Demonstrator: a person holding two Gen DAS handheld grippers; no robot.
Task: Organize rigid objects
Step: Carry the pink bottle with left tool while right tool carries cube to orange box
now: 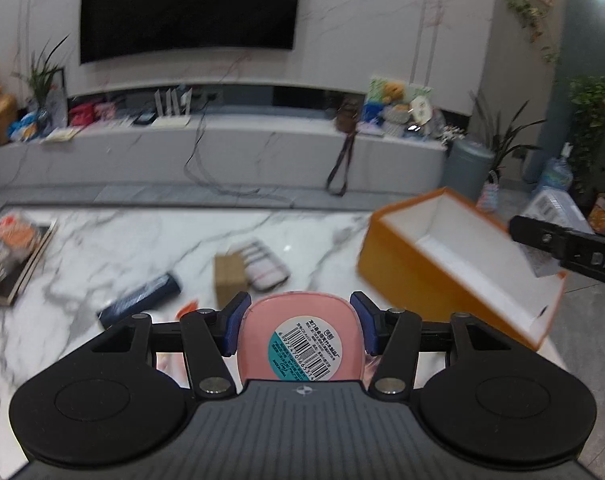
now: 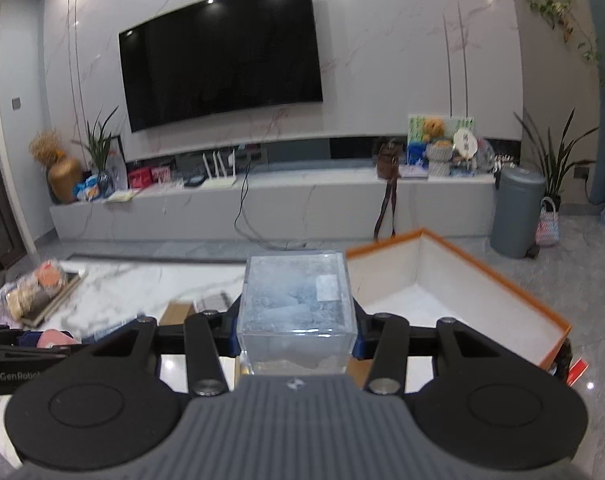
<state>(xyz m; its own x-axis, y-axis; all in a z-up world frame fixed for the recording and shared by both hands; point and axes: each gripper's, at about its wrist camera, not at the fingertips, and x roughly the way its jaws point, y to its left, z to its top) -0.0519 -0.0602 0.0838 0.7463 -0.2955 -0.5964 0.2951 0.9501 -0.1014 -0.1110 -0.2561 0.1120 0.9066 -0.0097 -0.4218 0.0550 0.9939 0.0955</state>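
Pink plastic fills our left gripper (image 1: 300, 326): its blue pads pinch a pink case (image 1: 298, 340) by both sides, barcode sticker facing us, held up above the marble table (image 1: 102, 248). Our right gripper (image 2: 296, 328) is clamped on a clear box (image 2: 296, 308), also off the table. An open orange box (image 2: 442, 292) with a white inside sits just right of both. On the table beyond lie a brown carton (image 1: 230, 280), a striped case (image 1: 262, 266), a dark tube (image 1: 142, 300) and books (image 1: 14, 260) at the far left.
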